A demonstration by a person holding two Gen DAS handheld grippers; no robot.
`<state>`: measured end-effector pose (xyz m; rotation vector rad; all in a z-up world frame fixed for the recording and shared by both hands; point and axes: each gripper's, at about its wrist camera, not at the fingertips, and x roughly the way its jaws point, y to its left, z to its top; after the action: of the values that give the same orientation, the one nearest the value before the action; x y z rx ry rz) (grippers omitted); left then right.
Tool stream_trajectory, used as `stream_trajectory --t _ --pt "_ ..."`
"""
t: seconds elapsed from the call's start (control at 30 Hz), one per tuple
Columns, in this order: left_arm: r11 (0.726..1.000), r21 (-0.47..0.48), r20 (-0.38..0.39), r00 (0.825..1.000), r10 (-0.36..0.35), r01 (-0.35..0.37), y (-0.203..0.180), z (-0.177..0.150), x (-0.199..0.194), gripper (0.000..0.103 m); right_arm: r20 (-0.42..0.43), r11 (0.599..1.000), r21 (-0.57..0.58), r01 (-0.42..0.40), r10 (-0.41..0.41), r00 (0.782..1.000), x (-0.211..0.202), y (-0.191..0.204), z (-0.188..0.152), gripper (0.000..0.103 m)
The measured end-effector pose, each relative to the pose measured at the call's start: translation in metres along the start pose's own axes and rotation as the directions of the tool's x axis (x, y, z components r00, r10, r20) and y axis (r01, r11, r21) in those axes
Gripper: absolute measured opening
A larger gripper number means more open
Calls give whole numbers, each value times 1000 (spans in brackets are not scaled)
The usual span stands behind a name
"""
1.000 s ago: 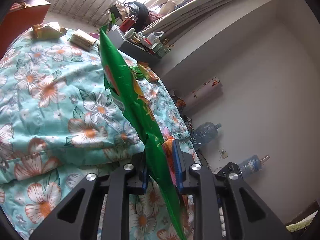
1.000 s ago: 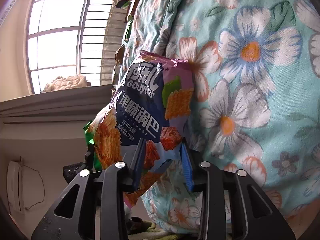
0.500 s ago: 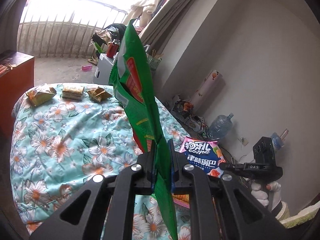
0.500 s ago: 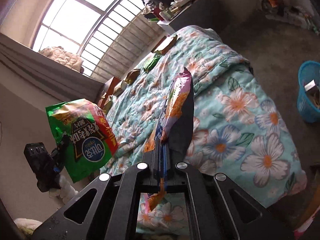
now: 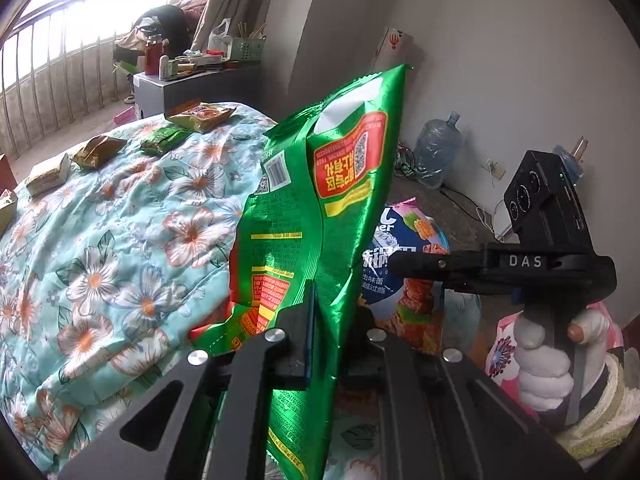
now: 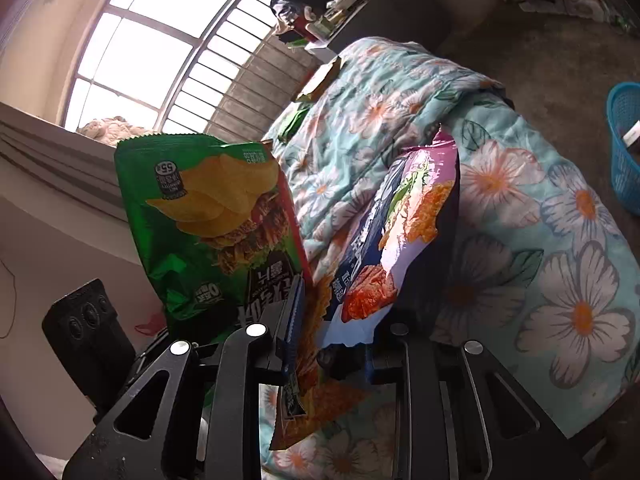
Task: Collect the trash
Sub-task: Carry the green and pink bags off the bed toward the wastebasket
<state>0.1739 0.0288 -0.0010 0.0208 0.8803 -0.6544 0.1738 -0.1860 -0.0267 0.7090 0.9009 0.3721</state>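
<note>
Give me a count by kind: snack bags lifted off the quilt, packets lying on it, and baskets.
Lifted bags: 2, the green chip bag and the blue-and-purple snack bag
Packets lying on the quilt: 4 in clear view
Blue basket: 1
Total: 7

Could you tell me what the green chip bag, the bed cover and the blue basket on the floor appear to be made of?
Green chip bag: thin glossy foil-plastic film, judging by its metallic sheen and sharp creases.
Bed cover: soft matte quilted fabric, probably cotton or polyester, with stitched puckers and a printed flower pattern.
Blue basket: likely moulded plastic, with a perforated wall.
</note>
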Motion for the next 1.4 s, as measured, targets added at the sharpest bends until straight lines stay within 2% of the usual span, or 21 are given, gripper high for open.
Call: stream_trajectory --t 0.07,0.1,0.2,0.3,0.5,0.93,1.27,1.4 --pt "1000 21 -1 1000 22 -22 -7 1 2 9 -4 999 13 39 -39 999 4 -5 -3 15" --pt "999 33 2 999 36 -36 -9 2 2 8 -10 998 26 49 -49 999 6 -8 -4 5" --pt "996 54 13 998 68 -69 -13 4 0 8 -10 997 52 55 -55 998 4 -18 -6 0" --pt "993 66 31 995 96 -98 -16 7 -7 6 2 997 51 51 -51 999 -3 -20 -7 0" --pt "982 100 78 985 153 -160 -19 20 -15 4 37 998 66 -7 4 999 -25 -26 -2 0" --pt "965 158 126 974 189 -208 -38 35 -13 3 135 994 105 -39 24 990 -75 -47 0 0" --pt "956 195 150 970 191 -218 -53 39 -15 3 183 991 127 -47 24 983 -87 -60 1 0" --pt "960 212 165 975 151 -185 -63 49 -19 3 252 991 127 -41 8 968 -113 -64 3 0"
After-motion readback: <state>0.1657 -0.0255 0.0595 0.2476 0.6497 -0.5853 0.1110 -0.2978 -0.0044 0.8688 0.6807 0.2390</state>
